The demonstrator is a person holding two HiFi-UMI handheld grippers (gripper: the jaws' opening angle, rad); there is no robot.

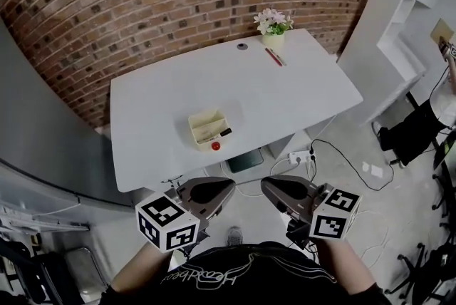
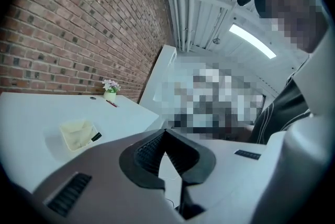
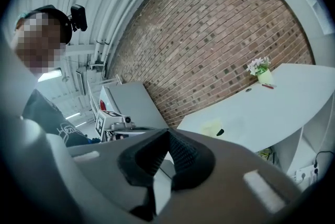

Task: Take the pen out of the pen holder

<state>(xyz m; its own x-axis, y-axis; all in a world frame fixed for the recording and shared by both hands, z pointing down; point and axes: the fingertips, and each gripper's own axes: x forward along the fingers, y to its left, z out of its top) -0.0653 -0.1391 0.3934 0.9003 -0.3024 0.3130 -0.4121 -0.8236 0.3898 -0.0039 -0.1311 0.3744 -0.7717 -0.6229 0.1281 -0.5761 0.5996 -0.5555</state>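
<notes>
In the head view, the left gripper (image 1: pixel 224 187) and the right gripper (image 1: pixel 269 187) are hanging side by side close to the person's body, off the near edge of the white worktop (image 1: pixel 157 111). The cream pen holder (image 1: pixel 206 127) is sitting on the worktop's near half. The pen (image 1: pixel 225 132) is lying in it, its dark end poking over the rim. Only this view is showing a small red thing (image 1: pixel 216 146) just beside the holder. A flower pot (image 1: pixel 273 29) and a red marker (image 1: pixel 274 57) are resting near the far edge.

In the left gripper view, the fingers (image 2: pixel 149 152) are touching at their tips, gripping nothing. The holder is sitting well away at the left.

In the right gripper view, the fingers (image 3: pixel 183 152) are likewise pressed tip to tip, empty. This view alone is catching the other gripper's marker cube (image 3: pixel 107 118).
</notes>
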